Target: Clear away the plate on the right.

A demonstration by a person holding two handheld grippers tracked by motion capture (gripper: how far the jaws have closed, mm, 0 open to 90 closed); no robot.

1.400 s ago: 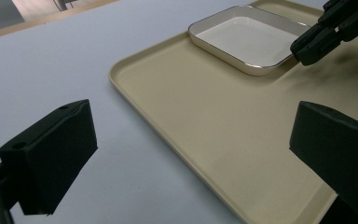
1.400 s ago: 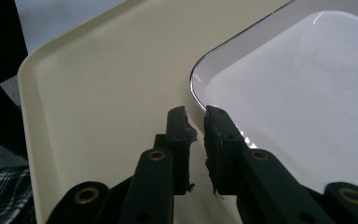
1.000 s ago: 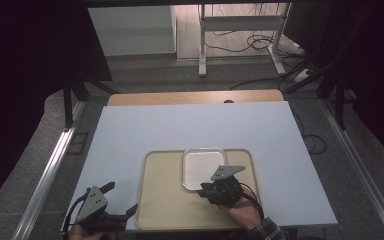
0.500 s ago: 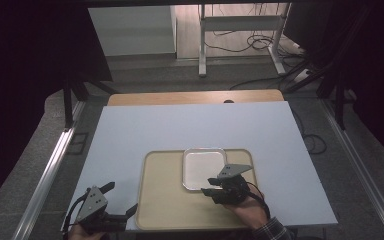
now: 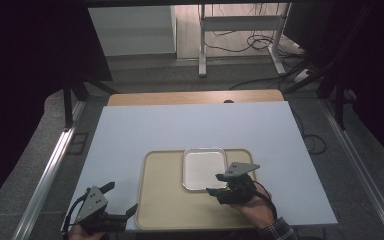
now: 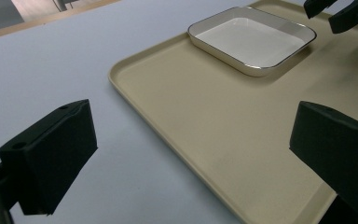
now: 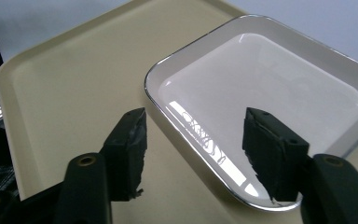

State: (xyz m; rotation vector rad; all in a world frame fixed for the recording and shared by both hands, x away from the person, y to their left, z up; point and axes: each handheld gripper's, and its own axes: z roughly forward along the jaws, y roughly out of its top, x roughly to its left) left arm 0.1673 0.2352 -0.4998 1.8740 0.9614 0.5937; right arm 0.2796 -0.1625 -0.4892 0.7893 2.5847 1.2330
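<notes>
High view: a white dish (image 5: 204,168) sits in the beige tray's (image 5: 165,200) far right part. The right gripper (image 5: 219,183), jaws spread, hovers at the dish's near rim, likely approaching a grasp; closing on that rim comes next. The left gripper (image 5: 121,200), jaws spread, waits at the tray's near-left corner. The right gripper view adds the dish's silver edge.

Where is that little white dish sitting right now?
In the high view the white dish sits on the far right part of the beige tray, with the right gripper open just over its near edge.
</notes>
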